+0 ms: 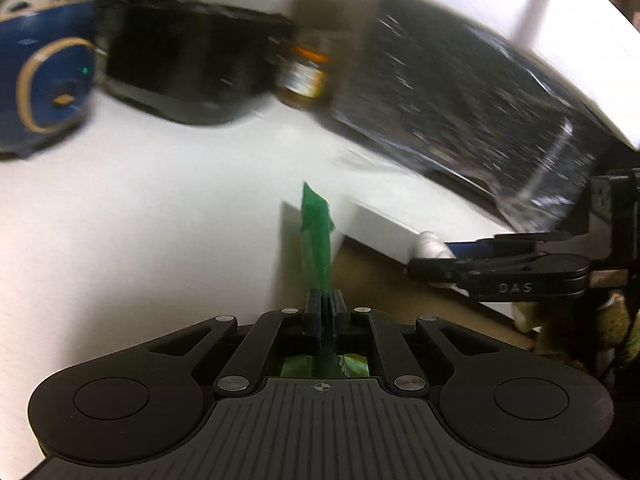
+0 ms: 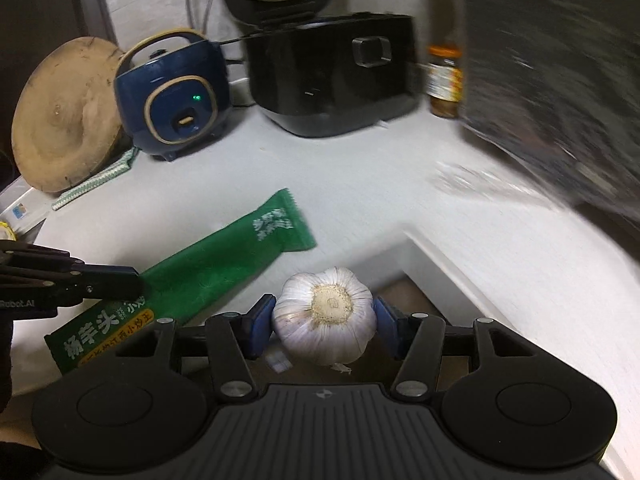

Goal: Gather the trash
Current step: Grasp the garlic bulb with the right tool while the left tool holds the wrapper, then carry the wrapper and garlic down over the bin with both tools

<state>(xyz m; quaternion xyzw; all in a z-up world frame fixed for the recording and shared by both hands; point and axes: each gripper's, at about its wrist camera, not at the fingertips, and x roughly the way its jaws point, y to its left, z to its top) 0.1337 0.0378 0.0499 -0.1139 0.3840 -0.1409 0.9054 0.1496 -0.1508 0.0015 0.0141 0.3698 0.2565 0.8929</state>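
Two handheld grippers are working over a pale counter [image 2: 360, 184]. The left gripper [image 1: 325, 304] is clenching its fingers on a green snack wrapper [image 1: 317, 232], which is standing edge-on between the pads and sticking out ahead of them, past the counter's inner corner. In the right wrist view the same wrapper [image 2: 224, 256] is showing its flat face with white lettering, stretching from the left gripper [image 2: 120, 282] at the left out over the counter.

The right gripper [image 2: 324, 316] is grasping a white garlic bulb [image 2: 326, 314], root end facing the camera, with a blue finger pad pressing on each side. In the left wrist view that gripper [image 1: 430, 258] is reaching in from the right, with only a sliver of the garlic [image 1: 432, 246] showing.

Well beyond the fingers, a blue rice cooker [image 2: 172, 96], a black cooker [image 2: 332, 80] and a labelled jar [image 2: 444, 76] are standing at the back. Left of the blue cooker a round wooden board [image 2: 64, 116] is leaning. A dark, blurred sheet [image 2: 552, 80] is filling the upper right.
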